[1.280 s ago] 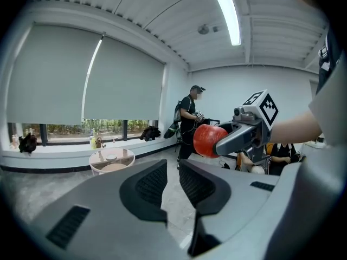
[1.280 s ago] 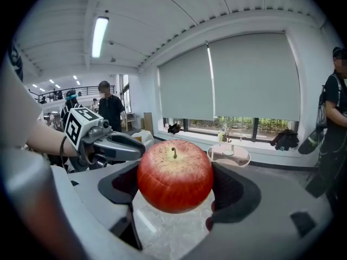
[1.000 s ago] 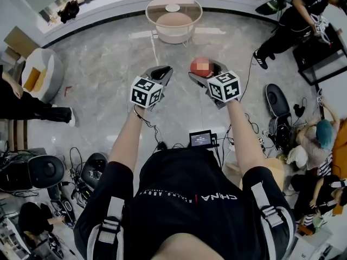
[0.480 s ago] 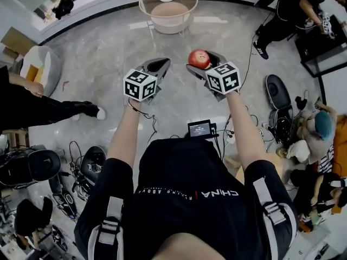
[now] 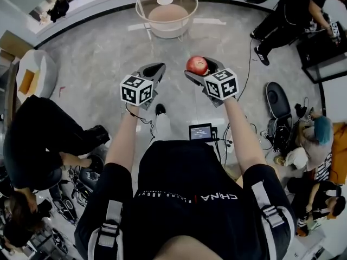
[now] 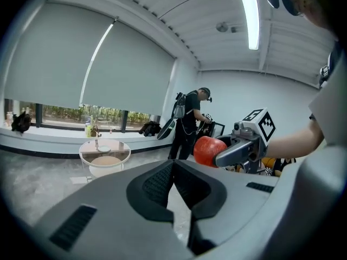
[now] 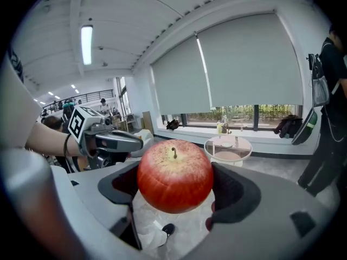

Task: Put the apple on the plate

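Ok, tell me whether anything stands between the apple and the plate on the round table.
Nothing visible does. The right gripper holds the apple, and only bare floor lies between it and the glass table carrying the plate.

I see a grey marble floor [image 5: 103, 53] below me, a round glass table [image 5: 184, 0] standing on it, and a small white plate [image 5: 165, 0] on top.

Apple [image 5: 197, 65] in right hand-held gripper [image 5: 201, 69]; table [image 5: 184, 1] beyond
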Action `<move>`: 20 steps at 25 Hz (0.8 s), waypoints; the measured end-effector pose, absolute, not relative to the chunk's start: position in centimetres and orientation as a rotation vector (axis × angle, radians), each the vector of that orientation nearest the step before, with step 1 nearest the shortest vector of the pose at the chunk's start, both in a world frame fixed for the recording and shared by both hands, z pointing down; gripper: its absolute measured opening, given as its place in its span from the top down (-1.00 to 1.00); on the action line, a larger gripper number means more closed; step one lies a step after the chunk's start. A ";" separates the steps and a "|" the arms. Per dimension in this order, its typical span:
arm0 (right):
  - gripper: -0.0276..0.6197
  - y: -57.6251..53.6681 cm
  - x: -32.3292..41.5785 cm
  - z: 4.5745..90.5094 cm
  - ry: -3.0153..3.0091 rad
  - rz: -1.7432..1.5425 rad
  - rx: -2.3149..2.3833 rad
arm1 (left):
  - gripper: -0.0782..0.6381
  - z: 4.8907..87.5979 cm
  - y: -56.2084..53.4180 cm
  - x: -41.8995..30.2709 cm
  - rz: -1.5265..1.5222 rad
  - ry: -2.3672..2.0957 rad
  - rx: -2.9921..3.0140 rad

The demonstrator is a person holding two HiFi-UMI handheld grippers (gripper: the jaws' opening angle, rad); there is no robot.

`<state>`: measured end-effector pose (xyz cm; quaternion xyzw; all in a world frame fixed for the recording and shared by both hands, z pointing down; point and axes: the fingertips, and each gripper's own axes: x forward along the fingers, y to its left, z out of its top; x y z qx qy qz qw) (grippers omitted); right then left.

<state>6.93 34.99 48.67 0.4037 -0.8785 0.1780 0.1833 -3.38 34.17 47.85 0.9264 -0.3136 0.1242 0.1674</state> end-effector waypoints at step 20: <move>-0.35 -0.3 -0.9 49.1 -2.386 0.555 1.236 | 0.73 48.9 -2.8 -13.3 0.213 -0.876 2.571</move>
